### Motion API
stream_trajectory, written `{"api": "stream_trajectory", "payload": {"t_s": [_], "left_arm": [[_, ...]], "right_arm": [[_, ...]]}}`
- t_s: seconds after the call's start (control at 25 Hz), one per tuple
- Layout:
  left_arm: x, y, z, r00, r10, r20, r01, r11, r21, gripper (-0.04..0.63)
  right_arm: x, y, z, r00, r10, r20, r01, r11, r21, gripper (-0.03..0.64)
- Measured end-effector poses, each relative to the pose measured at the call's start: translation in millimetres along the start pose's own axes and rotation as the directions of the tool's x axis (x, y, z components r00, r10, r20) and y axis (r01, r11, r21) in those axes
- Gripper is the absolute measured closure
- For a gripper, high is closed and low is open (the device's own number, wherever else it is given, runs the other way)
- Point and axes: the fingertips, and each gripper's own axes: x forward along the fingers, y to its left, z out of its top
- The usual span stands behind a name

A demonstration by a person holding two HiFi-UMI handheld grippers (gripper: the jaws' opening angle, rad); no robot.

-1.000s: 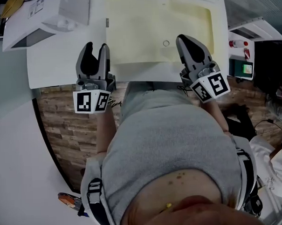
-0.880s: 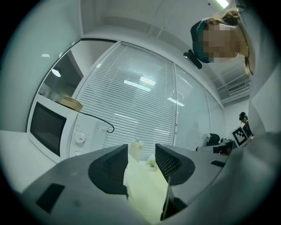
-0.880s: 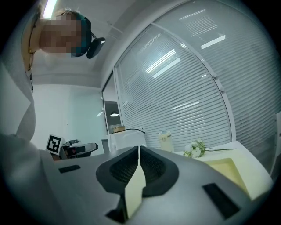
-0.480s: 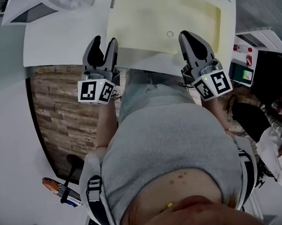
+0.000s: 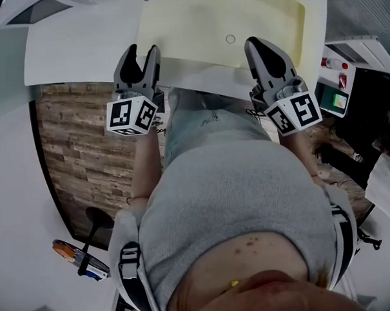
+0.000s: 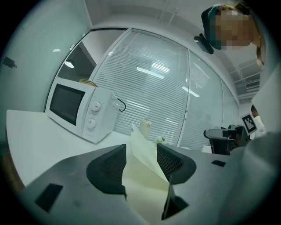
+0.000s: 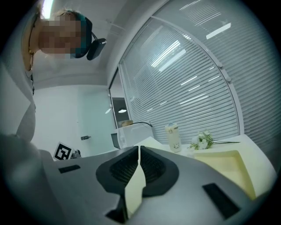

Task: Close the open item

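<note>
A pale yellow flat case [image 5: 202,22] lies open on the white table [image 5: 81,53]. Its thin flap reaches the table's near edge. My left gripper [image 5: 139,51] is at the flap's near left corner. In the left gripper view the yellow flap [image 6: 142,176] rises between the jaws of that gripper [image 6: 141,158], which stand wide apart and do not press it. My right gripper [image 5: 253,44] is at the flap's near right part. In the right gripper view that gripper [image 7: 139,154] is shut on the flap's thin edge [image 7: 136,186]. The case's tray half [image 7: 224,165] lies to the right.
A white microwave [image 6: 81,110] stands at the table's back left. A white bottle [image 7: 173,137] and small white flowers [image 7: 203,140] stand by the window blinds. A low white cabinet [image 5: 337,81] is beside the table on the right. Wood-patterned floor [image 5: 85,156] shows below the table's edge.
The left jaws have spread wider around the flap's corner. Both grippers sit a little farther over the case's near edge. The right gripper keeps its hold.
</note>
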Motion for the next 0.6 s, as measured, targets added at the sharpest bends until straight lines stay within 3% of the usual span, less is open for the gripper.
{"api": "stream_trajectory", "payload": {"t_s": [0.6], "left_arm": [[29,-19,-26,0.995,-0.029,-0.092,0.03,0.999,0.018,0.397]], "right_arm": [[-22,-16,-7,0.998,-0.057,0.004,0.056,0.998,0.026,0.546]]}}
